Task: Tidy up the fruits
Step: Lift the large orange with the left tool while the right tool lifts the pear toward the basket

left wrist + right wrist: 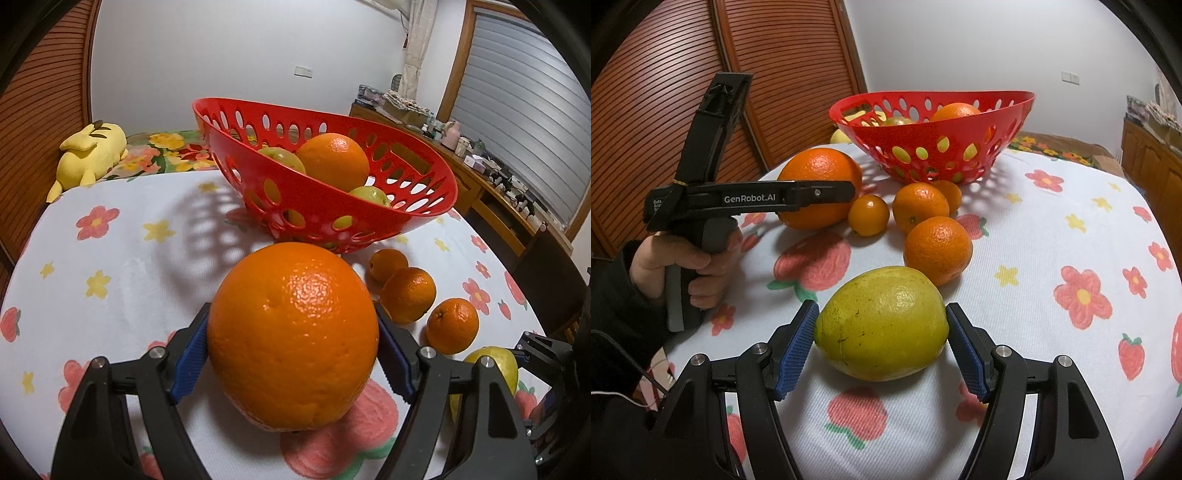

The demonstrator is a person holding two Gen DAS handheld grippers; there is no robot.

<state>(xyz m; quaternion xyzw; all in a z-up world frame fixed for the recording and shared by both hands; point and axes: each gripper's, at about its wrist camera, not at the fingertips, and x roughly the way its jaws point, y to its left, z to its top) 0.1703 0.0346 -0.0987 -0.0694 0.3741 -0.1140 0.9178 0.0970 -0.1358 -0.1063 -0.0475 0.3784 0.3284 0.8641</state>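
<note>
My left gripper point(291, 350) is shut on a big orange point(293, 336), which rests on or just above the flowered tablecloth; it also shows in the right wrist view point(822, 188). My right gripper point(881, 332) has its blue pads against both ends of a yellow-green lemon point(882, 323) lying on the cloth; the lemon also shows in the left wrist view point(495, 363). A red perforated basket point(421, 206) stands behind, holding an orange point(332, 160) and green fruits point(282, 157). Three small oranges point(408, 293) lie beside the basket.
The table carries a white cloth with flowers and strawberries point(1052, 236). A yellow plush toy point(90, 153) lies at the far left. A wooden slatted door point(665, 92) is on the left; a cluttered wooden sideboard point(491, 173) stands on the right.
</note>
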